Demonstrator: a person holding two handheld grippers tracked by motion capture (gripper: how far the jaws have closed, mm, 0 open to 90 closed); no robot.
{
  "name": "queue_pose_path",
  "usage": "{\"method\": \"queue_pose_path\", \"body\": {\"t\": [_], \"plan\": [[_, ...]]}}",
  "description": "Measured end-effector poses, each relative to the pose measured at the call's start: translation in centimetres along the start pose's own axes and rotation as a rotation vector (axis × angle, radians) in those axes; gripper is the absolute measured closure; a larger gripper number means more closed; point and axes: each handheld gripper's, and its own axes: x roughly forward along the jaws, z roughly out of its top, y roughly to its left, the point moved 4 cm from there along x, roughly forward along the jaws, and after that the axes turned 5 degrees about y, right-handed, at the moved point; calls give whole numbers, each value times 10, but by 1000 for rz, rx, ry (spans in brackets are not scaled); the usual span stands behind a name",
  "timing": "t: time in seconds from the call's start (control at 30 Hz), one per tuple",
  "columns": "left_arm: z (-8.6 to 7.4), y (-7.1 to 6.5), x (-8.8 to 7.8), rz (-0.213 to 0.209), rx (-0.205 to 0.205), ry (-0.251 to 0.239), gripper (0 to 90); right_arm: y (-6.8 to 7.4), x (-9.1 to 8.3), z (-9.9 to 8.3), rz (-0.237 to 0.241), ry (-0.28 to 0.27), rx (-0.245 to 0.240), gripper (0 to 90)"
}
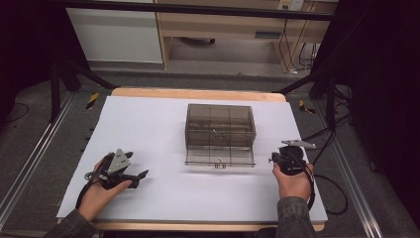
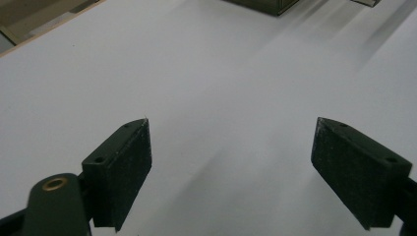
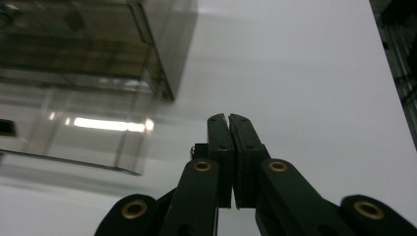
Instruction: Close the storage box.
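The right gripper (image 1: 277, 159) sits at the counter's right side, just right of the box's flap, with its jaws pressed together and nothing between them; in the right gripper view (image 3: 229, 118) the two black jaws meet tip to tip above the white sheet. The person's right hand (image 1: 293, 179) grips it from below, and a cable (image 1: 327, 196) loops off the counter's right edge.

The left gripper (image 1: 134, 165) lies low at the counter's left front, held in the left hand (image 1: 99, 194), a grey plate (image 1: 119, 160) on top. Its jaws stand wide apart and hold nothing; in the left gripper view (image 2: 231, 147) bare white sheet shows between them.

The box (image 1: 220, 126), smoky and see-through, stands in the middle of the counter (image 1: 198, 93), between the two grippers and a little farther from the person. Thin partitions divide its inside into compartments. Its front flap (image 1: 219, 156) lies folded down flat on the sheet (image 1: 148, 124), toward the person. In the right gripper view the box (image 3: 83, 44) and flap (image 3: 74, 132) lie to the upper left of the jaws, apart from them. Neither gripper touches the box.
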Motion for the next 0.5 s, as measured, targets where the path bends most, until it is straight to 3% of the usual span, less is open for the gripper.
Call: {"method": "queue_pose_path", "body": {"t": [0.23,0.5], "plan": [[-1,1,0,-1,5,7,151,25,-11,15,57,-64,-57,887],[-1,1,1,0,-1,4,151,49,-12,24,112,-99,-103,887]]}}
